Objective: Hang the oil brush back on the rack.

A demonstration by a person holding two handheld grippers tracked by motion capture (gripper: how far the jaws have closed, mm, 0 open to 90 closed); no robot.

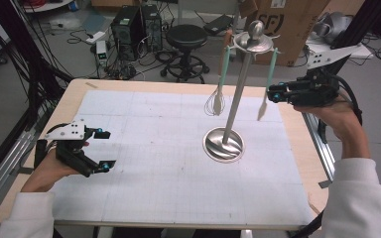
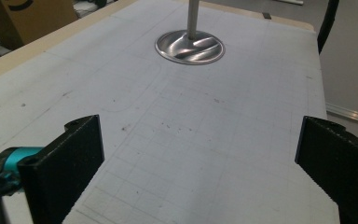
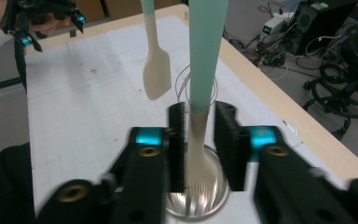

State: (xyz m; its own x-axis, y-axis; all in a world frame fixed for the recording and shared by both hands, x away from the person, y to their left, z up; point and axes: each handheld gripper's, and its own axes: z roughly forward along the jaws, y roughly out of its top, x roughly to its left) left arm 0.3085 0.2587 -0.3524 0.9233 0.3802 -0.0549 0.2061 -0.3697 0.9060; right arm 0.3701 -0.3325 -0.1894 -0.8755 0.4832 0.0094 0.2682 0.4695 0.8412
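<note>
hanging fork (image 3: 200, 135) between right gripper (image 3: 200, 144) jaws | unclenched, not pressing | left gripper (image 2: 196, 158) released

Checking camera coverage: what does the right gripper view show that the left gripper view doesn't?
Right gripper view: the right gripper, jaws either side of a hanging teal-handled utensil without pressing it, with a cream spatula and whisk wires beside it. Left gripper view: the left gripper, jaws wide apart over the gridded mat. Both: the stand's shiny round base on the gridded mat.
</note>
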